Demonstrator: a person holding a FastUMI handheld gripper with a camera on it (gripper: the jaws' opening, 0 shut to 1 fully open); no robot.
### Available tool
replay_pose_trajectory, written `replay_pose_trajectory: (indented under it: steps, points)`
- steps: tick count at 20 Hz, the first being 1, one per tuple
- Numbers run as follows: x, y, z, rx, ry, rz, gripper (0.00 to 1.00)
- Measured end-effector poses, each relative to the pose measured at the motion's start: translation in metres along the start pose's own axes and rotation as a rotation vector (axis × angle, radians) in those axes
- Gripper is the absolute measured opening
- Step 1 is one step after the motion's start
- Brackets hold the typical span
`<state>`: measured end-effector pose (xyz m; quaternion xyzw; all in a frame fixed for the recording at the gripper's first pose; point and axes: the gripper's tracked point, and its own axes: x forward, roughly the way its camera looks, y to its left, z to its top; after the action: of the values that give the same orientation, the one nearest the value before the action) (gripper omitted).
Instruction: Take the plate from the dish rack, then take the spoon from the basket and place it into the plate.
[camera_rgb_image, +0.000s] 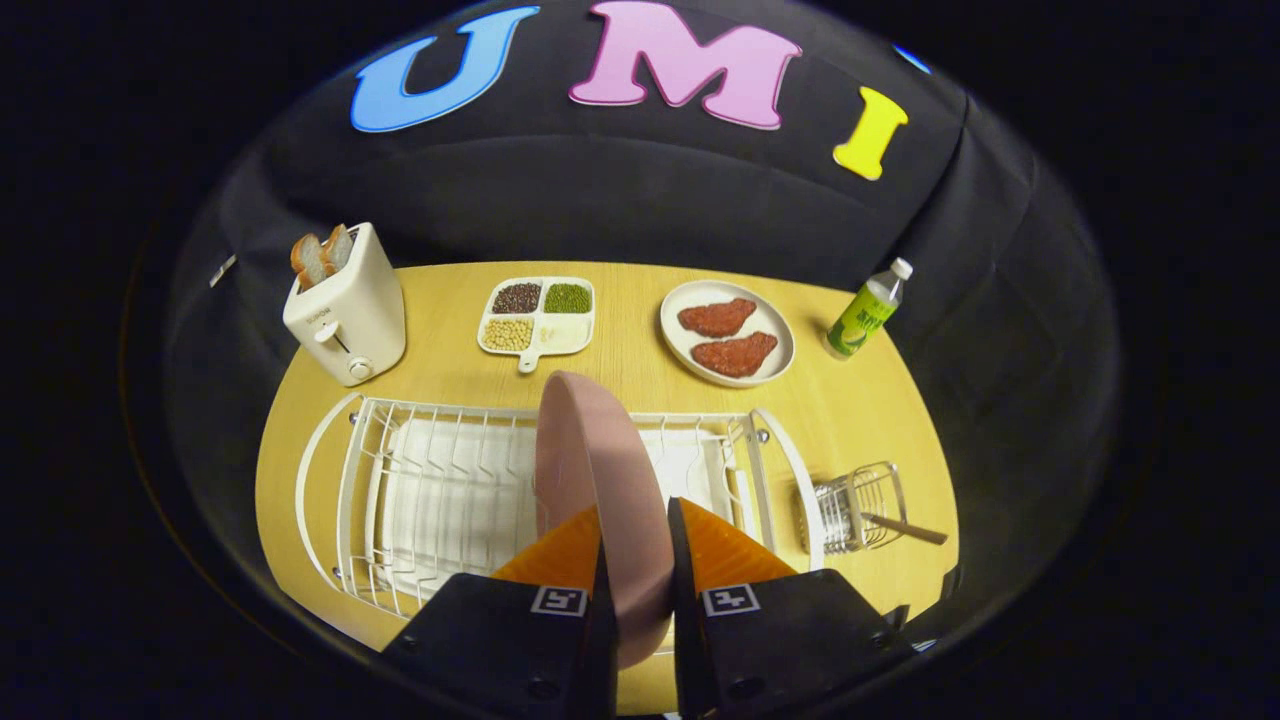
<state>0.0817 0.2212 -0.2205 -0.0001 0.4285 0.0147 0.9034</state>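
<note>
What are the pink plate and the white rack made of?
The pink plate, held on edge between the gripper fingers, looks like matte plastic or glazed ceramic: smooth, even colour, no shine. I can't tell which. The dish rack looks like metal wire coated white: thin bent rods with a slight gloss. The small basket beside it looks like bare shiny metal wire.

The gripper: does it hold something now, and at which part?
Yes. The gripper is shut on the pink plate, which stands on edge above the dish rack; both fingers press on its near rim.
</note>
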Motion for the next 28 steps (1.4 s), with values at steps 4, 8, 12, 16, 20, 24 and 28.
replay_pose_trajectory:
  steps: [4, 8, 12, 16, 20, 24, 28]
  points:
    - [-0.016, 0.003, 0.016, -0.074, -0.059, 0.000, 0.27]
    - [-0.034, -0.002, 0.014, -0.015, -0.060, 0.103, 0.27]
    - [-0.063, -0.026, 0.005, 0.070, -0.063, 0.227, 0.27]
    - [-0.088, -0.063, -0.027, 0.134, -0.043, 0.291, 0.27]
    - [-0.110, -0.090, -0.085, 0.170, 0.035, 0.347, 0.27]
    - [-0.121, -0.103, -0.155, 0.179, 0.121, 0.382, 0.27]
    - [-0.124, -0.088, -0.203, 0.236, 0.208, 0.461, 0.27]
